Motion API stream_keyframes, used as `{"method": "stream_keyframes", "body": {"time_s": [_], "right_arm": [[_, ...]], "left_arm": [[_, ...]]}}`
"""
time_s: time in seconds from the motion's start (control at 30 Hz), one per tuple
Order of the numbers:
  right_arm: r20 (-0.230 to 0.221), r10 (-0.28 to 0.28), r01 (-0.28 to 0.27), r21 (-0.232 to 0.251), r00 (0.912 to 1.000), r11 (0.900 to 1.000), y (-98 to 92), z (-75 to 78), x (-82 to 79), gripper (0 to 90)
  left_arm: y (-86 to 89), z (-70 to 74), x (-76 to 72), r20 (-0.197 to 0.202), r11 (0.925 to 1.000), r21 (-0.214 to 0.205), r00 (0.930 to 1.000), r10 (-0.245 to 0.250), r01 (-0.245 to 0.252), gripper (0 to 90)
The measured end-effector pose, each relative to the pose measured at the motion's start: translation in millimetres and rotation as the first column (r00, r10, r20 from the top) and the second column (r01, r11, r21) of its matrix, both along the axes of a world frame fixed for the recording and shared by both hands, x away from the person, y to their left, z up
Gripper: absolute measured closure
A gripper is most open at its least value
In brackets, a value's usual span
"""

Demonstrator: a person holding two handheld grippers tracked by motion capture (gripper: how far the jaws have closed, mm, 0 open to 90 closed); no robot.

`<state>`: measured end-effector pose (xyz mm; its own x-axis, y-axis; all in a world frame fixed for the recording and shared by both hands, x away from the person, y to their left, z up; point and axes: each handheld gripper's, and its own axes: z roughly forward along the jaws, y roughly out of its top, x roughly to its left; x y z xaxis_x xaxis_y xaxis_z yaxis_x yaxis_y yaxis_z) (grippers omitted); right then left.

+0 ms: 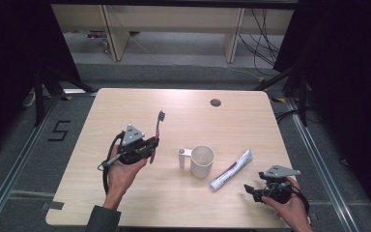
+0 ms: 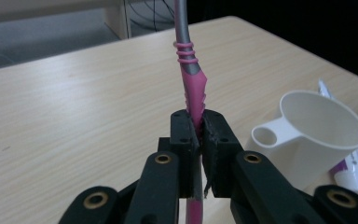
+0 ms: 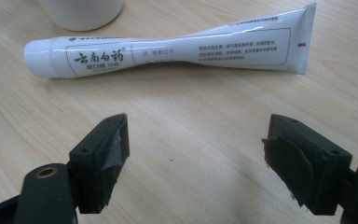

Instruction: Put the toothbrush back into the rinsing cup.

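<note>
One toothbrush, pink and grey, is up off the desk, and I've got it clamped in my left hand-held gripper. Along that gripper's own view the two black pads are squeezed tight on the pink part of the handle, the ribbed grip showing just above them and the grey neck rising out of the top of the picture. From the high view the brush stands nearly upright, tilted slightly, bristle head at the top, pointing toward the far side of the desk.

Just to the right of it, standing on the desk, is the white cup, open mouth up, with its round-ended handle sticking out toward the brush. The brush and the cup are near each other but apart.

Beyond the cup lies the toothpaste tube, flat on the wood and slanted, white with a purple stripe, its capped end toward me and just beside the base of the cup. In the right gripper view the tube stretches across the picture, cap at the left, crimped end at the right, dark lettering along its side.

My right hand-held gripper sits low near the front right corner of the desk, jaws spread wide with only bare wood between them, pointed at the tube and well short of touching it. My right hand wraps its body from behind.

Far back on the desk there's a small round cable hole.
</note>
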<state>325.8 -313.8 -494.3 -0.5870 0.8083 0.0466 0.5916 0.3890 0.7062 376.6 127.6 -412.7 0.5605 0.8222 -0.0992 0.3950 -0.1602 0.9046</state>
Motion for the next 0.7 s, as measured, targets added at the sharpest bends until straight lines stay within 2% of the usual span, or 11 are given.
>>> {"method": "stream_keyframes", "body": {"time_s": [0.13,0.23,0.43,0.47,0.5,0.63,0.67,0.7], "right_arm": [[0.021,0.013,-0.013,-0.007,0.9997,0.9999,-0.8,-1.0,0.8,22.7],[0.013,0.003,-0.003,-0.001,0.9999,1.0,-0.3,0.4,0.0,22.7],[-0.004,-0.004,0.004,0.005,1.0,1.0,0.6,0.0,-0.1,22.7],[0.011,0.003,-0.003,-0.003,0.9999,1.0,-0.1,-0.2,0.5,22.7],[-0.005,-0.004,0.004,0.004,1.0,1.0,0.6,-0.1,-0.3,22.7],[0.016,0.001,-0.001,-0.001,0.9999,1.0,0.2,-0.4,0.5,22.7],[0.005,0.0,0.0,0.002,1.0,1.0,0.4,-0.1,0.1,22.6],[0.019,0.005,-0.005,-0.003,0.9998,1.0,-0.3,0.1,0.6,22.6]], "left_arm": [[-1.6,-0.1,-3.4,0.041,0.9992,-0.037,0.9991,0.015,-0.014,83.0],[-1.4,0.5,-4.7,0.064,0.9981,-0.058,0.9977,0.023,-0.019,83.0],[-3.2,1.7,-5.4,0.088,0.9952,-0.095,0.9957,0.031,-0.022,83.0],[-3.7,2.0,-5.6,0.093,0.9953,-0.094,0.9951,0.031,-0.023,83.0],[-5.0,2.3,-5.8,0.097,0.9946,-0.102,0.9948,0.031,-0.021,83.0],[-11.6,4.3,-5.0,0.122,0.9913,-0.132,0.9924,0.018,-0.002,83.0],[-13.6,5.0,-4.9,0.128,0.9913,-0.132,0.9917,0.016,0.001,83.0],[-16.0,5.5,-4.4,0.128,0.9912,-0.132,0.9918,0.008,0.009,83.0]]}}
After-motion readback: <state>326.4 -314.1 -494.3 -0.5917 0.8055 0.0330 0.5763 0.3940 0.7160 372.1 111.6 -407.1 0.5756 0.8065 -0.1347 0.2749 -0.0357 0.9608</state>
